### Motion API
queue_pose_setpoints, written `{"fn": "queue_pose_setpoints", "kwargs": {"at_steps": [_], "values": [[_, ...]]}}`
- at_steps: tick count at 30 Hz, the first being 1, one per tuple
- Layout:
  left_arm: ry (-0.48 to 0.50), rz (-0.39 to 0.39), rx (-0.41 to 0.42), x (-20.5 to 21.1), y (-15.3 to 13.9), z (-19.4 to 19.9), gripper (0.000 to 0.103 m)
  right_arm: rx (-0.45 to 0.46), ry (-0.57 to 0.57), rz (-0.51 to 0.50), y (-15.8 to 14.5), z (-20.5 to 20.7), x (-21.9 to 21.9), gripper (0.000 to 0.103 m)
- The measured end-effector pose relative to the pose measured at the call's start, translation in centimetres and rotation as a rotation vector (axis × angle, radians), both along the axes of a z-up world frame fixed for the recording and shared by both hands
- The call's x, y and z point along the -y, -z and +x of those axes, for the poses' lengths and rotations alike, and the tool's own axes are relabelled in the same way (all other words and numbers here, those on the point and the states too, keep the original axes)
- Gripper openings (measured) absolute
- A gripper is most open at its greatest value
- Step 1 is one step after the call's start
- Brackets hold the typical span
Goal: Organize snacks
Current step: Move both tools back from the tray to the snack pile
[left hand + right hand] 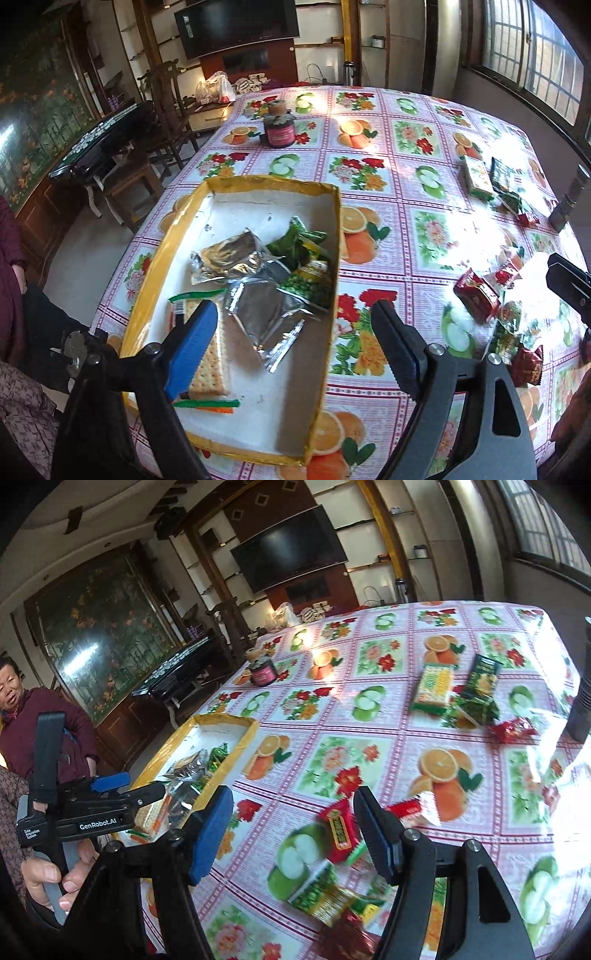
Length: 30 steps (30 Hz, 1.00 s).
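Here the right claw [293, 834], open and empty, hovers nearer the red snack packet [340, 830], directly ahead between its jaws; the left claw [291, 332] gapes empty over the yellow box [236, 182].

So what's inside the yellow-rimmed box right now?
The yellow-rimmed box holds silver foil packets, green snack packets and a cracker pack partly hidden behind the left gripper, whose jaws are empty. Anything beneath the foil pile is covered.
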<state>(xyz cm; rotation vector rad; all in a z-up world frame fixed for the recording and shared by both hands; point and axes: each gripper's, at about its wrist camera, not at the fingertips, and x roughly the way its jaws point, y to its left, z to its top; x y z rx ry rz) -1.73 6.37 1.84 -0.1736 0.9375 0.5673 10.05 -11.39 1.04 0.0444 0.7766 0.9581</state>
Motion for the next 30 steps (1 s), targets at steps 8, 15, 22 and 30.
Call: {"fn": "queue_pose_setpoints", "kwargs": {"at_steps": [8, 15, 22, 30], "values": [[0.091, -0.06, -0.015, 3.2, 0.8, 1.2, 0.087, -0.019, 0.068, -0.025, 1.2, 0.3, 4.2, 0.07], [0.162, -0.102, -0.044, 6.1, 2.1, 2.6, 0.087, -0.034, 0.102, -0.048, 2.2, 0.3, 6.5, 0.07], [0.199, -0.135, -0.064, 7.9, 3.1, 4.1, 0.087, -0.061, 0.083, -0.075, 3.3, -0.3, 7.6, 0.07], [0.205, -0.15, -0.079, 8.7, 3.7, 6.6, 0.087, -0.041, -0.057, -0.158, 4.4, -2.2, 6.7, 0.07]]}}
